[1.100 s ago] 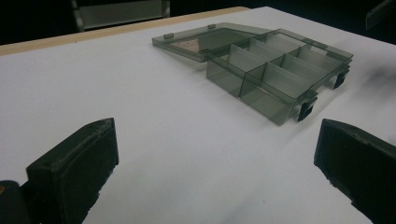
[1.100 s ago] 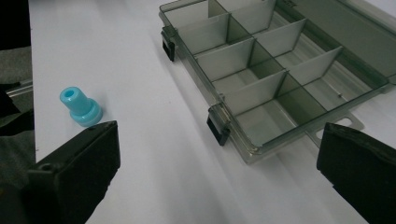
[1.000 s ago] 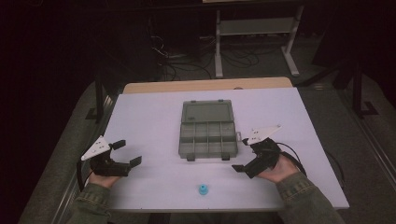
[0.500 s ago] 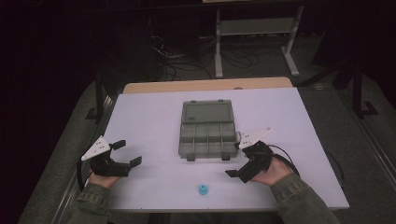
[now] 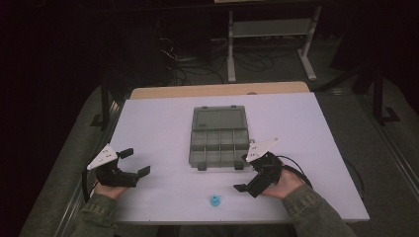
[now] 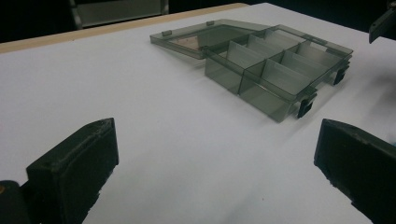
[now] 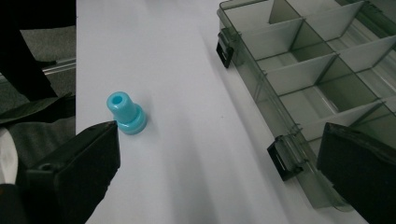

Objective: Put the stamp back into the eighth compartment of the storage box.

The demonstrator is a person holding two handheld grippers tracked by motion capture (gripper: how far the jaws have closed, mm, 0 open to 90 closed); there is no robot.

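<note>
White desk (image 5: 163,123), dark room | organizer box (image 5: 219,136) lid open | blue cap (image 5: 214,200) near box front | right gripper (image 5: 246,173) open: straddle cap, close squarely | left gripper (image 5: 134,162) open, idle

Left claw (image 5: 132,163): held low at the near-left, jaws spread wide, nothing between them | Right claw (image 5: 245,174): at the near-right, angled toward the near centre, jaws spread wide, nothing gripped | Forearms: both in green sleeves, entering from the near edge
</note>
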